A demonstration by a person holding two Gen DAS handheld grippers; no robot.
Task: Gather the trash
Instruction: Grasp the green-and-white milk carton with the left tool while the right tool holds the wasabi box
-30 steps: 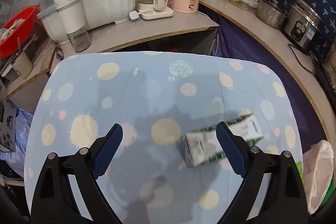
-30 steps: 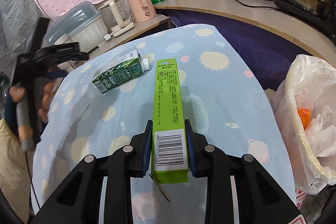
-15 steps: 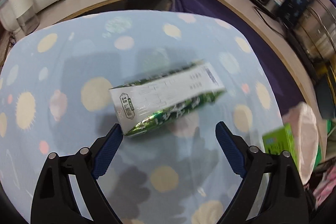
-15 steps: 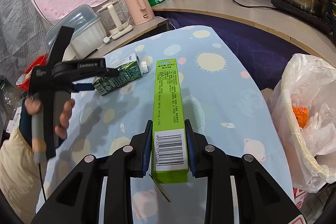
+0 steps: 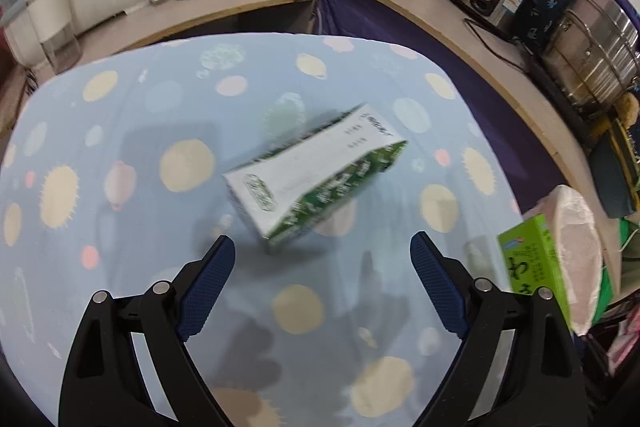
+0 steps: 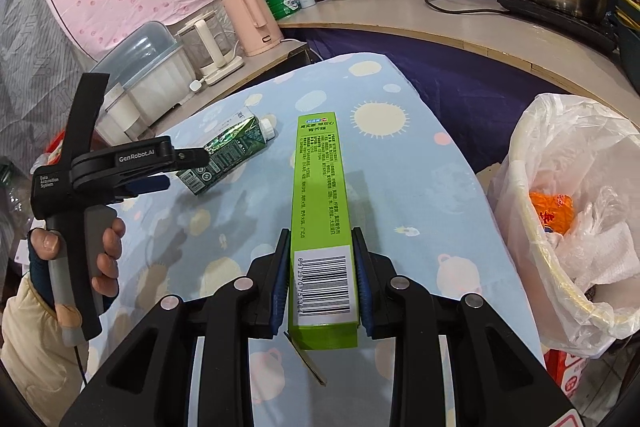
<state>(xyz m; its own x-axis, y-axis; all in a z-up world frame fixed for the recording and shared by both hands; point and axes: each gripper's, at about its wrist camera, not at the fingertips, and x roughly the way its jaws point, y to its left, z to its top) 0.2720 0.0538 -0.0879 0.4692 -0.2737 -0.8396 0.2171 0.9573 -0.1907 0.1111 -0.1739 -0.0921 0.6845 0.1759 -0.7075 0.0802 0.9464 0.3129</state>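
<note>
- Kitchen clutter rings a small table (image 6: 448, 235) under a pale blue cloth printed with suns and dots; a lined trash bag (image 6: 568, 227) hangs open just off its edge on the right-hand side, with orange and white scraps already inside.
- Nearest, the right gripper (image 6: 322, 291) is clamped on the barcode end of a long green box (image 6: 318, 187), pads pressed to both narrow sides. Most of the box juts forward, unsupported, above the cloth.
- Risk there, as I judge it: the hold is on one end only, so a quick swing toward the bag could let the box pivot or slip out, and its far end could catch the bag's rim and drag the liner down.
- Further along, the left gripper (image 5: 320, 267) hangs over the cloth with its jaws spread wide and nothing between them. A gloved hand (image 6: 80, 247) grips its handle.
- Just ahead of those open fingers lies the green-and-white milk carton (image 5: 316, 183), on its side and set diagonally, its white cap (image 6: 267, 127) at the far end.
- Risk here: the carton sits askew to the jaws, so closing now might catch only a corner and skid it across the cloth, or crush it and squeeze out any dregs.
- Beyond, the counter holds a pink kettle (image 6: 252, 23), bottles and steel pots, well apart from the work.
</note>
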